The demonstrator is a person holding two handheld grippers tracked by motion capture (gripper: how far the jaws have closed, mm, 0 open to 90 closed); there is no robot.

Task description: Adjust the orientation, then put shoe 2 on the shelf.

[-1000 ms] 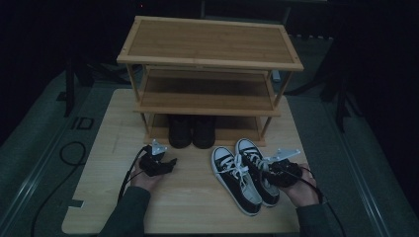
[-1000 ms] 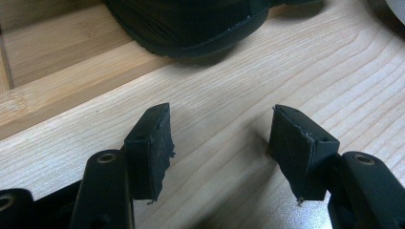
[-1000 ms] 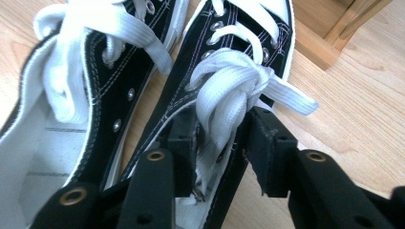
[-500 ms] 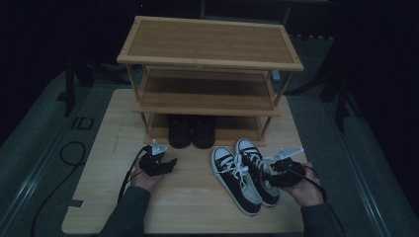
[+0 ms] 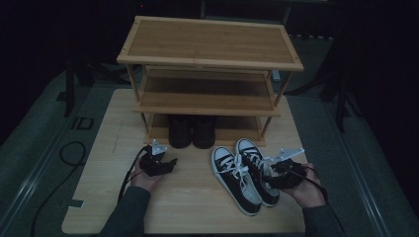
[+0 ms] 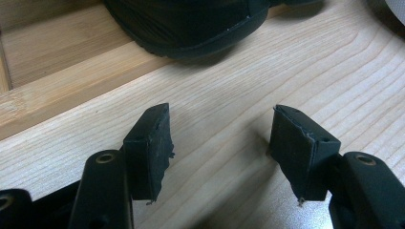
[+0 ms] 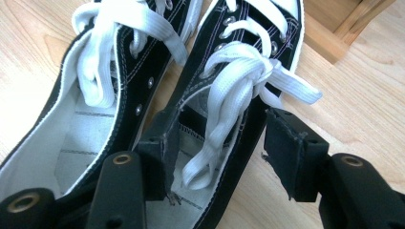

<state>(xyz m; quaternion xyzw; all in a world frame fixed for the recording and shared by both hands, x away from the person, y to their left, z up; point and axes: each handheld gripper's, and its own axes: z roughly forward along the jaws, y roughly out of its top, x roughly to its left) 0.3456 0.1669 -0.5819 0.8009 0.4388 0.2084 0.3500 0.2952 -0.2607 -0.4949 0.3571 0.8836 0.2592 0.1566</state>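
A pair of black canvas sneakers with white laces (image 5: 242, 177) lies on the wooden table (image 5: 197, 207), toes toward the rack. My right gripper (image 5: 267, 174) is at the heel of the right-hand sneaker (image 7: 239, 62). Its jaws have just been opening and stand astride that shoe's outer wall, one pad inside the shoe, the other clear of the wall outside. The other sneaker (image 7: 86, 95) lies close beside it. My left gripper (image 5: 169, 165) hovers open over bare table (image 6: 219, 86), pointing at a black shoe (image 6: 186, 24) on the rack's bottom shelf.
A three-tier wooden shoe rack (image 5: 210, 44) stands at the back of the table, a pair of black shoes (image 5: 191, 131) on its lowest shelf (image 6: 57, 71). A cable (image 5: 69, 153) loops on the floor at the left. Dark floor surrounds the table.
The right hand has eased slightly to the right at the sneaker's heel. The sneakers and the left hand have stayed where they were.
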